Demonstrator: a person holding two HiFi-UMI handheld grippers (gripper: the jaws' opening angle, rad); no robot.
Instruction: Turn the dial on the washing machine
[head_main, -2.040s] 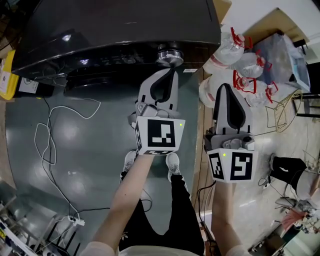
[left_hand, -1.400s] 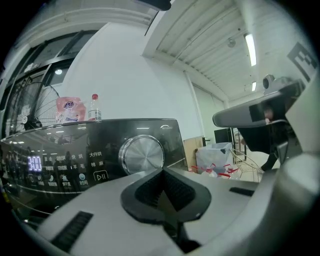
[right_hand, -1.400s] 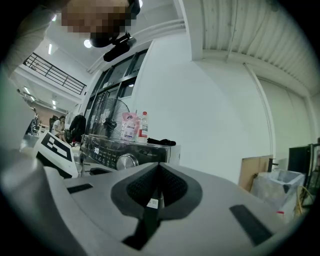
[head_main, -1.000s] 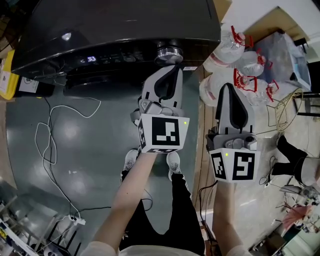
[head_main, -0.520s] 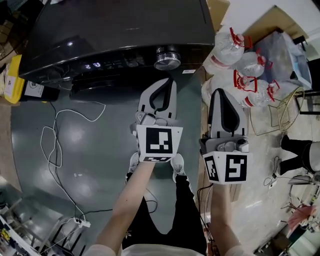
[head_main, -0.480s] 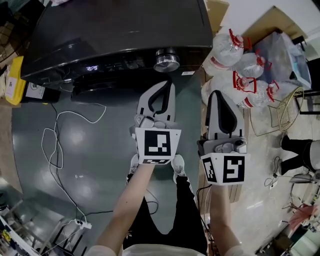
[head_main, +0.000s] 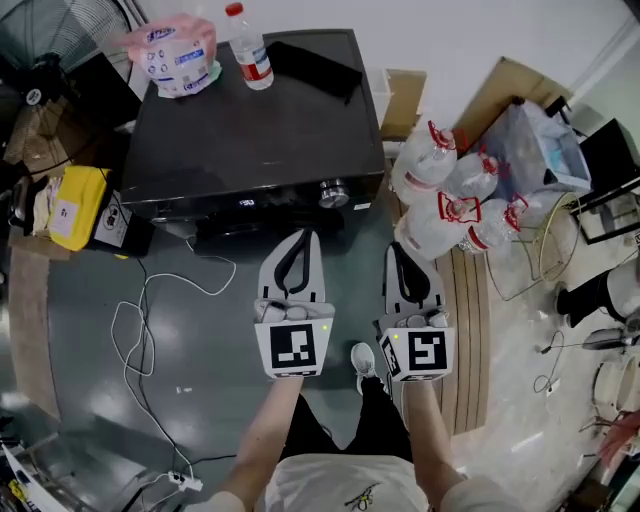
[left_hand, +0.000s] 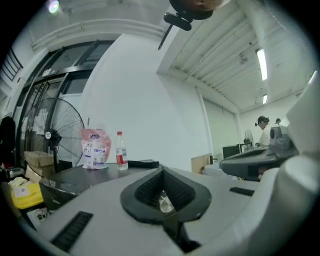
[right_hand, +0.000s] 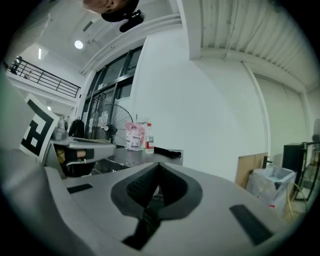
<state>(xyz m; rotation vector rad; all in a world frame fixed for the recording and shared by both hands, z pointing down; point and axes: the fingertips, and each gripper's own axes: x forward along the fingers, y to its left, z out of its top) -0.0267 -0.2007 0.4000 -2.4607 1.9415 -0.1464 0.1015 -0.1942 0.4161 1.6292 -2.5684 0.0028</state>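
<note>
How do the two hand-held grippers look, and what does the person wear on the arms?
Both the left gripper and the right gripper have light grey, tapered jaws lined in ribbed black. Each carries a white cube with black square markers and a green light. The forearms are bare; the top is white.

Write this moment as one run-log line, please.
left gripper: shut, empty | right gripper: shut, empty | dial: not touched | both grippers short of washing machine
</note>
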